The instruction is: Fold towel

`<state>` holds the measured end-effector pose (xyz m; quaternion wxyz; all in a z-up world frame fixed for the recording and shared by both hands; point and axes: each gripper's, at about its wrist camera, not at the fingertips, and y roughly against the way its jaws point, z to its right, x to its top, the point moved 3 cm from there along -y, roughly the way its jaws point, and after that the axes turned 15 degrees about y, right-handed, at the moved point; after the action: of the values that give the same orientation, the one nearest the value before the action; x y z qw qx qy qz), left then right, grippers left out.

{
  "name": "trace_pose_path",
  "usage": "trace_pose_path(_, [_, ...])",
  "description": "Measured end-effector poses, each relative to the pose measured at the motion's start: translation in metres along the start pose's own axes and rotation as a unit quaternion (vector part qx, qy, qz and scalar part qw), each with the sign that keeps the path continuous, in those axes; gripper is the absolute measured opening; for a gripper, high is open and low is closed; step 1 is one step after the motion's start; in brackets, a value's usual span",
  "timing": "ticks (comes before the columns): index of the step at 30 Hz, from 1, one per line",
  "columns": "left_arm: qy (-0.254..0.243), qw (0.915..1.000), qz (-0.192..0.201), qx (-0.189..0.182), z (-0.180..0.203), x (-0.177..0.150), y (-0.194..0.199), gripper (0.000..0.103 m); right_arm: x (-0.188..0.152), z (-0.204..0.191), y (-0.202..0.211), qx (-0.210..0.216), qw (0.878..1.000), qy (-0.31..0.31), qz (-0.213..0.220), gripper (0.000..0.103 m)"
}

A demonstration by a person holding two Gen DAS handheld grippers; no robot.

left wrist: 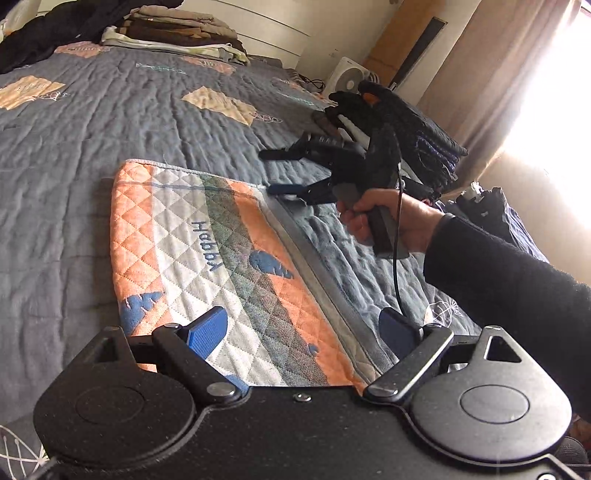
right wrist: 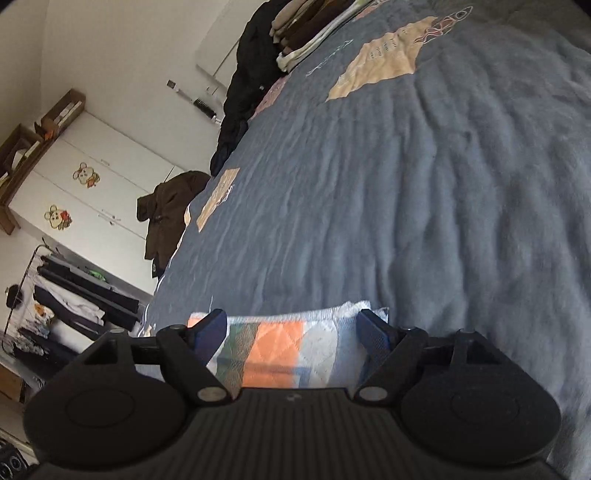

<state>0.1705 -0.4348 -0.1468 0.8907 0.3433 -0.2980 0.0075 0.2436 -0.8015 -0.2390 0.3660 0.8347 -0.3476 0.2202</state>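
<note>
Left wrist view: quilted orange, white and grey towel lies flat on the blue-grey bedspread, already folded at least once by our read. Left gripper hovers over its near edge, jaws wide, holding nothing. Right gripper at 1 o'clock, jaws wide, straddles the far corner. Next: pinch both corners, fold across.

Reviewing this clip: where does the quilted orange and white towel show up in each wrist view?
Left wrist: towel lies flat on the bed, centre-left, reaching down between the near jaws.
Right wrist: towel is a narrow strip at bottom centre, between the jaws.
Shared landmark: the stack of folded clothes at the bed's far end.
</note>
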Motion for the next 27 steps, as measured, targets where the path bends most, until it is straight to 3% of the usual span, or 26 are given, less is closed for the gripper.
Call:
trace_pose_path(4, [0.003,1.0000,-0.001,-0.005,0.002,0.000,0.002,0.088,0.010,-0.023,0.011,0.010,0.999,0.046,0.003,0.080])
trace_pose_path(10, [-0.005,0.9999,-0.001,-0.009,0.008,-0.002,0.002,0.088,0.004,-0.023,-0.008,-0.055,0.993,0.075,-0.077,0.080])
trace_pose_path(16, [-0.004,1.0000,-0.002,-0.005,0.005,-0.002,-0.001,0.090,0.002,-0.022,-0.014,-0.065,0.992,0.084,-0.072,0.077])
trace_pose_path(18, [-0.003,1.0000,-0.004,-0.002,0.004,-0.003,-0.003,0.091,0.002,-0.024,-0.015,-0.077,0.989,0.101,-0.076,0.067])
trace_pose_path(19, [-0.003,1.0000,-0.005,0.000,0.004,-0.003,-0.004,0.091,0.002,-0.023,-0.015,-0.087,0.988,0.105,-0.078,0.050])
trace_pose_path(20, [-0.003,1.0000,-0.005,0.000,0.004,-0.004,-0.004,0.091,0.003,-0.021,-0.014,-0.101,0.986,0.103,-0.077,0.026])
trace_pose_path(22, [-0.006,1.0000,-0.006,0.001,0.005,-0.005,-0.004,0.091,0.004,-0.014,-0.010,-0.125,0.985,0.093,-0.073,0.003])
trace_pose_path(27, [-0.007,1.0000,-0.005,0.001,0.006,-0.004,-0.004,0.091,0.000,-0.016,-0.002,-0.125,0.987,0.086,-0.054,0.001])
